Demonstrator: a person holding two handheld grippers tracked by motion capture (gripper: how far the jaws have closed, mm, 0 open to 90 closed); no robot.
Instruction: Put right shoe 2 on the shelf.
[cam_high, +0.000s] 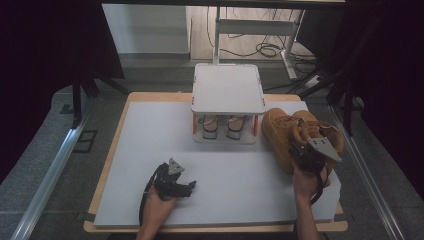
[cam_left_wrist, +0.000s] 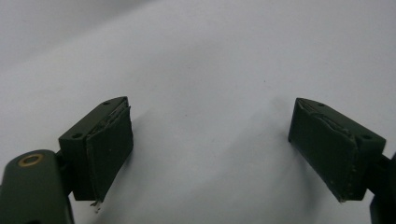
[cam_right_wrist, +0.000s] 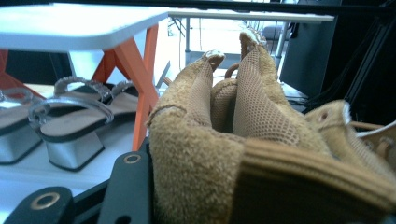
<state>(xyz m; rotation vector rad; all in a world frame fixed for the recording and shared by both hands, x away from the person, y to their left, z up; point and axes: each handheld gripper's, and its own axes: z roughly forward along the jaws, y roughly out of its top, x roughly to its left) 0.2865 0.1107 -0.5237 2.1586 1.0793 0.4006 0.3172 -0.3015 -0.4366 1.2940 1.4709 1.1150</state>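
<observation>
A pair of tan suede boots (cam_high: 282, 132) stands side by side at the right of the white mat, beside the shoe rack. My right gripper (cam_high: 304, 150) sits over their heel ends, shut on the boots' collars. In the right gripper view the suede collars and mesh lining (cam_right_wrist: 224, 135) are squeezed together just past one black finger (cam_right_wrist: 128, 184); the other finger is hidden behind the suede. My left gripper (cam_high: 186, 186) lies low on the mat at the front left, open, with bare white mat (cam_left_wrist: 210, 60) between its pads (cam_left_wrist: 109, 149).
A small white shoe rack (cam_high: 228, 90) on orange legs (cam_right_wrist: 144, 79) stands at the back middle. A pair of silver sandals (cam_high: 220, 127) sits on its lower shelf, close left of the boots. The mat's right edge (cam_high: 334, 200) runs near my right hand.
</observation>
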